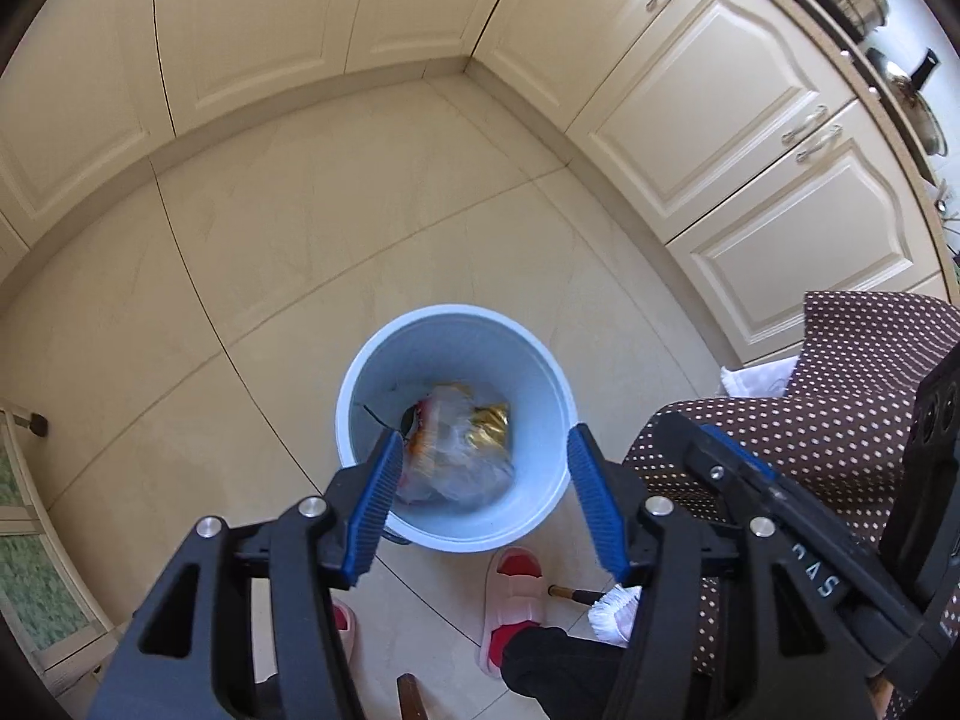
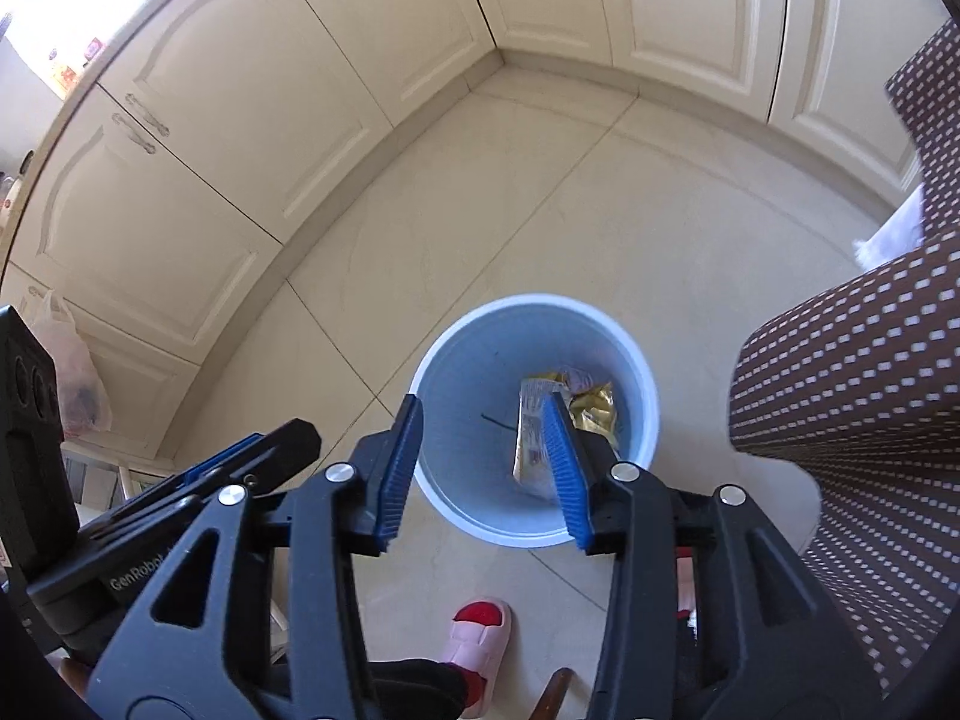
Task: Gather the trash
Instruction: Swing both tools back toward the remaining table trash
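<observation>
Blue bin (image 1: 543, 372) on bare tile floor (image 1: 300, 252) | wrappers (image 1: 462, 444) inside | both grippers' fingers spread, empty

Below me the cream tiled floor (image 1: 372, 252) carries a pale blue waste bin (image 1: 354, 384), standing upright near the corner of the cream cabinets (image 1: 720, 96). Just beside the bin, on my side, rest two pink slippers (image 1: 513, 594) with red-socked feet in them.
</observation>
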`<state>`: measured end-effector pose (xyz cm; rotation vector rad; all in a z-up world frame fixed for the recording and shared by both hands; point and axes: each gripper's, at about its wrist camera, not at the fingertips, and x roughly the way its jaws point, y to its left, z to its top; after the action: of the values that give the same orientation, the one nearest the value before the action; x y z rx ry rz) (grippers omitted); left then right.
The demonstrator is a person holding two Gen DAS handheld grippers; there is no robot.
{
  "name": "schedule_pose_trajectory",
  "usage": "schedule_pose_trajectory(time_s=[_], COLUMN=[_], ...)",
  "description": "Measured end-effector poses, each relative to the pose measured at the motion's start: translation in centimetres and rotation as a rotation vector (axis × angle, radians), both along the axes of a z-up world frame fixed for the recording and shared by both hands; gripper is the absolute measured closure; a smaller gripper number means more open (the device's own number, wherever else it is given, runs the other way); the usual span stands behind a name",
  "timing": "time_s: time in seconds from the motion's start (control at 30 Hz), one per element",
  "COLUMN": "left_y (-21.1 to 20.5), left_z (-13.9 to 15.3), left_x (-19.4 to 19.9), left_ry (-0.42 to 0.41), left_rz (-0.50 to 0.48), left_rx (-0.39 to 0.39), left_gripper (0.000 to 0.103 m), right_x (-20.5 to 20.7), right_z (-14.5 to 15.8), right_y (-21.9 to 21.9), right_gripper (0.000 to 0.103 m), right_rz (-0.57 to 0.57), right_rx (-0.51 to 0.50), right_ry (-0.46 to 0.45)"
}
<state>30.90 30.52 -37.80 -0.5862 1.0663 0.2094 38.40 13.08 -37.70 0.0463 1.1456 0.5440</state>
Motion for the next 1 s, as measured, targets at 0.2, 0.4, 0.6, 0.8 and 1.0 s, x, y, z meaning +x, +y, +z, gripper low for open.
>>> schedule_pose_trajectory(time_s=[0.2, 0.4, 0.6, 0.8, 1.0], left_y=[-2.8, -6.9, -14.0, -24.7, -35.4], left_z=[6.3, 14.5, 22.4, 27.1, 28.7], left_x=[-2.1, -4.5, -6.4, -5.4, -2.7], left_ry=[-0.091, -0.227, -0.367, -0.432, -0.449], left_rz=[-0.033, -0.09, -0.214, -0.428, -0.612], left_rx=[0.043, 0.115, 0.191, 0.253, 0.326], left_gripper=[0.047, 0.043, 0.04, 0.037, 0.037], right_x=[-2.9, -6.8, -11.2, -13.9, -13.9], right_z=[6.3, 14.4, 22.9, 28.2, 29.1], right_y=[-2.6, -7.4, -14.9, -25.1, -36.2], right_gripper=[0.061, 0.059, 0.056, 0.055, 0.055], right_rz=[-0.003, -0.036, -0.105, -0.229, -0.397], right_rx=[0.002, 0.056, 0.101, 0.071, -0.011], right_ry=[-0.132, -0.3, -0.478, -0.595, -0.611])
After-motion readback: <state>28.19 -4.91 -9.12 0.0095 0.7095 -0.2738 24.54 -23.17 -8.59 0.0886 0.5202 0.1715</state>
